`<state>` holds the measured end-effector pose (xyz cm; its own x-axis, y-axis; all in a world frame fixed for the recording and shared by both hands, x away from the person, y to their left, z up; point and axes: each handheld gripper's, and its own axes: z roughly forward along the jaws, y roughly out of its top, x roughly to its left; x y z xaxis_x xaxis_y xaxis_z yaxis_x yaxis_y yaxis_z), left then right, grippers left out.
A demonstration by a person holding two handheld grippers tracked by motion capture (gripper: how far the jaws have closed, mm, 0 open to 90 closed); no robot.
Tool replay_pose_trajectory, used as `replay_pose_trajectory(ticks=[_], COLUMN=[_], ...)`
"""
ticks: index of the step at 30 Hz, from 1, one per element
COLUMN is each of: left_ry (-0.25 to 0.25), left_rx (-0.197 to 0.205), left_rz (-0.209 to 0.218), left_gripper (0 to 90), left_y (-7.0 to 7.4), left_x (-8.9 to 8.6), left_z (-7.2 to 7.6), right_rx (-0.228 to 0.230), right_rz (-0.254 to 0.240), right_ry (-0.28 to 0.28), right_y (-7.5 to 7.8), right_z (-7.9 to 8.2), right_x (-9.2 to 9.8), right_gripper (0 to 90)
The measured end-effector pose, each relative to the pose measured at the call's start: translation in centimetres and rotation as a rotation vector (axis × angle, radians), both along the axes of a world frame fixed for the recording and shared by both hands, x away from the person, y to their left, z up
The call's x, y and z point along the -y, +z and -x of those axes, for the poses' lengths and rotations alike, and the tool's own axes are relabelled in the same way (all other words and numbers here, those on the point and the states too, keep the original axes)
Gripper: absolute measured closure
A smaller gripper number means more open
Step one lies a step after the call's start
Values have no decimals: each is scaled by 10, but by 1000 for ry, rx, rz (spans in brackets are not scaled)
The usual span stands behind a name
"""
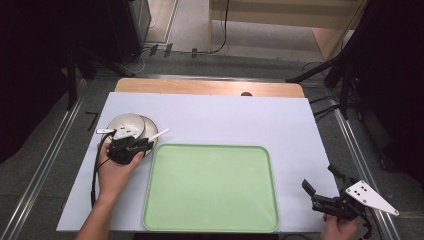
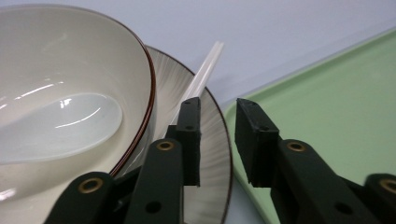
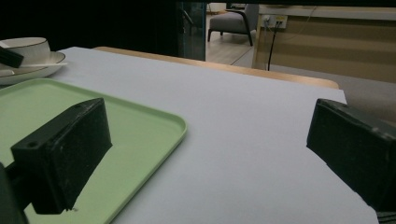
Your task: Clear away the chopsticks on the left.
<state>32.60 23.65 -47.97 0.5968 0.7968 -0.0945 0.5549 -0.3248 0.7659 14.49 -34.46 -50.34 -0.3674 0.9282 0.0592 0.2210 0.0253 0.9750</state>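
A cream bowl (image 1: 131,121) with a dark rim stands on a grey-streaked plate (image 1: 149,128) at the table's left. A white spoon (image 2: 60,122) lies inside the bowl (image 2: 70,56). A thin white stick (image 2: 205,77) rests on the plate (image 2: 212,154) and pokes past its right edge. My left gripper (image 1: 146,145) is at the plate's near right edge, and in its own view the left gripper (image 2: 217,108) is open, its jaws straddling the plate's rim with a small gap. My right gripper (image 1: 320,180) hovers wide open at the table's front right corner, holding nothing.
A large pale green tray (image 1: 210,185) with nothing on it lies in the middle front, its left edge close to the plate. The right gripper view shows the tray's corner (image 3: 140,126), with bare white tabletop (image 3: 243,121) between the jaws. Table edges are near my right gripper.
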Motion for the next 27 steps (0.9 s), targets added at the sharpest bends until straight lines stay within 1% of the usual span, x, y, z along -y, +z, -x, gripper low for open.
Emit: replay_pose_trajectory(ticks=[1,2,3,5,6,8,9,10,11,12,13,14,16,17,21,22,27], left_ry=[-20,-20,-31,-42,-54,-56,-56,-56,-57,-48,-48,-38,-31,-24,-20,-15,-18], left_rx=[8,8,8,4,-6,-14,-26,-26,-29,-35,-35,-36,-42,-50,-56,-57,-63], left_rz=[15,15,25,7,4,-2,-14,-14,-23,-32,-32,-30,-18,-32,-47,-70,-87], left_gripper=[660,655,655,649,646,647,660,662,662,678,679,679,684,698,709,719,737], left_y=[6,6,9,13,14,16,18,18,18,20,20,20,19,18,16,13,10], left_x=[-10,-10,-15,-26,-33,-42,-51,-51,-56,-63,-63,-68,-72,-74,-75,-74,-73], left_z=[6,6,8,11,12,14,15,15,16,17,17,17,17,16,15,14,13], right_rx=[-6,-6,-8,-5,-7,-2,-3,-2,-2,-5,-5,-6,-8,-8,-8,-8,-10], right_rz=[-4,-4,-7,0,-1,2,1,0,0,-1,-1,-1,-1,0,3,3,1], right_ry=[1,1,2,4,4,4,4,3,3,2,2,2,2,2,4,4,2], right_y=[0,0,0,0,0,1,1,1,1,1,1,1,0,0,0,1,0], right_z=[0,0,-1,-1,-1,-1,-1,-1,-1,-1,-1,-1,-2,-2,-2,-2,-2], right_x=[0,0,-1,-1,-2,-2,-2,-2,-2,-1,-1,-1,-1,-2,-3,-3,-2], right_gripper=[1,1,1,1,1,1,1,1,1,1,1,1,1,1,1,1,1])
